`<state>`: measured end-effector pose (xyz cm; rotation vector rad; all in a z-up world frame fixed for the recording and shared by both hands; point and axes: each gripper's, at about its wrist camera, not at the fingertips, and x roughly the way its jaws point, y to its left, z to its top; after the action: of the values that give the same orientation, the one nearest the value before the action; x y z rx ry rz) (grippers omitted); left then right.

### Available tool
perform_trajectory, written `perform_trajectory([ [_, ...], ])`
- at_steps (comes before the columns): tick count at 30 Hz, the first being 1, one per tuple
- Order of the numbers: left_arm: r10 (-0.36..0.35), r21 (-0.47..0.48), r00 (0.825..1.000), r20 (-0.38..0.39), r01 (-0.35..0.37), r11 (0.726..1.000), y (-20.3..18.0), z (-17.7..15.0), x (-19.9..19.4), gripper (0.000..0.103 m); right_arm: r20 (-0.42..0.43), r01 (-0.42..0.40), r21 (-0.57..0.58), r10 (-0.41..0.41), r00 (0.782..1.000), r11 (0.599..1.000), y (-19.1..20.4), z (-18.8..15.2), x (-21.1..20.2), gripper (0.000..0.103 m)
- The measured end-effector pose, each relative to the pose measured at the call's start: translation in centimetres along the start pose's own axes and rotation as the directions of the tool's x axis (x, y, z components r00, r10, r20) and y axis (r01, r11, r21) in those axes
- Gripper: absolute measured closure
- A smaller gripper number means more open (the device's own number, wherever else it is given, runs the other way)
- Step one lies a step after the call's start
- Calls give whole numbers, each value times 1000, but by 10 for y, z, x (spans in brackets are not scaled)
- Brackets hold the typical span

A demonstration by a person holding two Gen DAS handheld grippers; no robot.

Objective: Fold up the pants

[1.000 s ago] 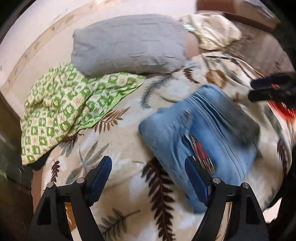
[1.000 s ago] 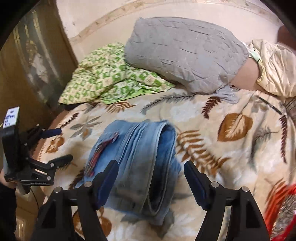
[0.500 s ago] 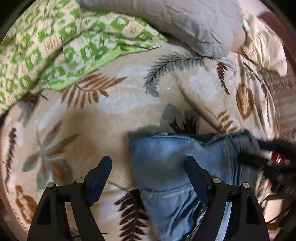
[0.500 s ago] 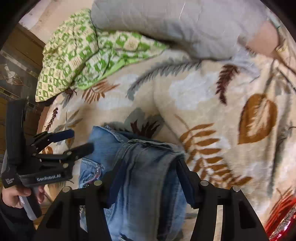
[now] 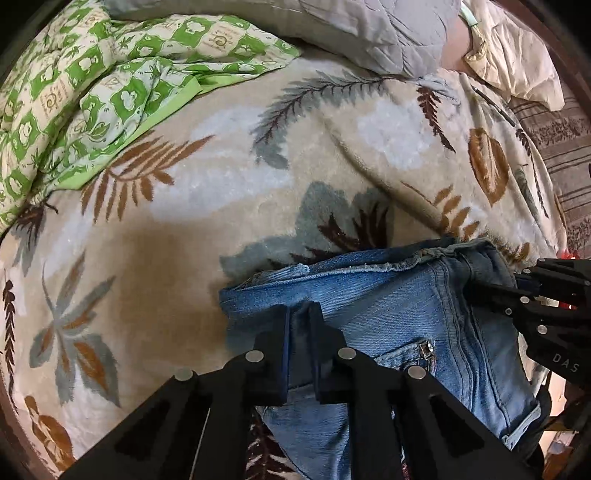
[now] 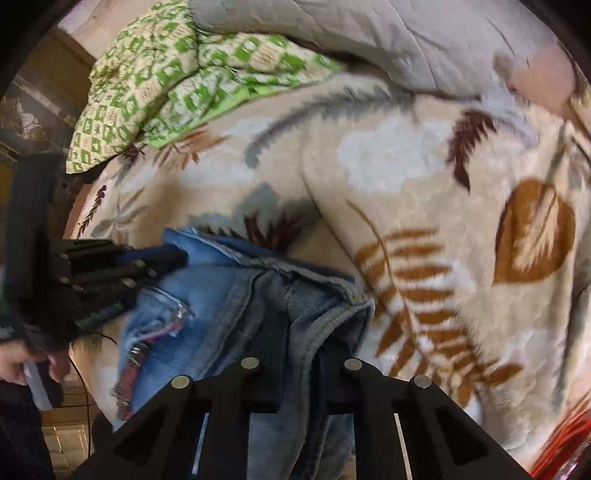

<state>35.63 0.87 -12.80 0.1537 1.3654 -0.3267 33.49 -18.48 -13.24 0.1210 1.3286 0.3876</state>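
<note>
pinching the folded jeans (image 5: pixel 399 306) edge, left gripper (image 5: pixel 300 317) clamped, right gripper (image 6: pixel 295 332) closing on denim; lift both evenly, keeping layers stacked.

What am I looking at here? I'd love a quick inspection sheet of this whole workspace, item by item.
Surface: a bed under a cream blanket with a leaf print.
Job's things: blue jeans, partly folded, near the blanket's near edge.
Clutter: green checked cloth, grey quilted pillow, cream cloth, and a thin dark stick-like item on the blanket.
Grippers: left gripper is closing on a fold of the jeans; right gripper is closing on their bunched grey-blue edge.
Cables: a thin dark cord hangs below the left hand.
Surroundings: dark wooden panelling beside the bed.
</note>
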Motion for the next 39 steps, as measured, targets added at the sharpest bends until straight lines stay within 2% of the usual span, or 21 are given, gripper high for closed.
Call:
perform_trajectory([
  [5,10,-26,1000,17,-9,1000,3,-4,-5,90,23,1,4,-1,1000,1000,0,2,-2,89],
  [6,32,-30,998,46,-31,999,2,-6,-10,85,27,8,8,-8,1000,1000,0,2,-4,87],
  [7,68,-29,994,83,-65,997,-1,-10,-17,68,42,19,10,-20,999,1000,2,1,-6,84],
  [8,112,-35,987,116,-109,993,-2,-15,-25,56,58,26,7,-26,998,1000,3,-1,-11,76],
  [9,161,-54,977,143,-154,987,-2,-19,-33,30,71,34,2,-34,997,999,5,-5,-18,66],
  [10,208,-86,964,163,-197,977,-1,-24,-42,10,78,47,2,-47,996,999,7,-9,-24,57],
  [11,209,-116,961,180,-191,975,1,-30,-52,7,84,62,2,-62,995,998,9,-12,-29,33],
  [12,181,-123,966,183,-160,979,3,-35,-58,7,94,85,1,-84,992,996,11,-17,-35,28],
  [14,120,-102,980,161,-105,989,2,-49,-65,7,129,78,2,-78,989,997,14,-30,-50,28],
  [18,127,-66,979,157,-118,991,-5,-87,-75,7,140,18,38,-23,990,999,12,-54,-66,28],
  [23,86,-93,982,167,-71,993,-11,-131,-78,7,135,-40,64,31,990,997,12,-86,-77,28],
  [27,36,-107,981,192,-16,994,-22,-156,-75,7,135,-71,49,63,989,996,22,-107,-79,28],
  [29,35,-94,981,193,-18,995,-29,-161,-68,7,129,-80,35,75,989,996,27,-115,-75,30],
  [31,42,-79,982,183,-28,996,-34,-162,-55,7,123,-67,22,64,990,998,32,-119,-66,42],
  [32,34,-78,984,177,-20,997,-34,-162,-50,7,112,-67,13,65,992,998,35,-121,-59,62],
  [33,23,-82,985,172,-9,997,-33,-163,-47,9,98,-70,9,69,993,997,36,-122,-52,65],
  [35,-26,-87,985,168,41,995,-29,-163,-44,19,103,-49,-3,49,994,999,37,-123,-45,70],
  [36,-54,-73,985,164,66,995,-30,-163,-43,30,111,-39,-25,41,993,999,38,-124,-44,73],
  [37,-64,-58,985,161,74,996,-32,-164,-42,48,111,-38,-28,41,993,999,36,-124,-42,74],
  [38,-64,-37,985,161,71,997,-35,-164,-42,55,105,-40,-25,42,994,999,35,-124,-40,77],
  [39,-37,-15,986,162,39,999,-41,-164,-41,57,103,-31,-32,34,994,999,33,-124,-38,84],
])
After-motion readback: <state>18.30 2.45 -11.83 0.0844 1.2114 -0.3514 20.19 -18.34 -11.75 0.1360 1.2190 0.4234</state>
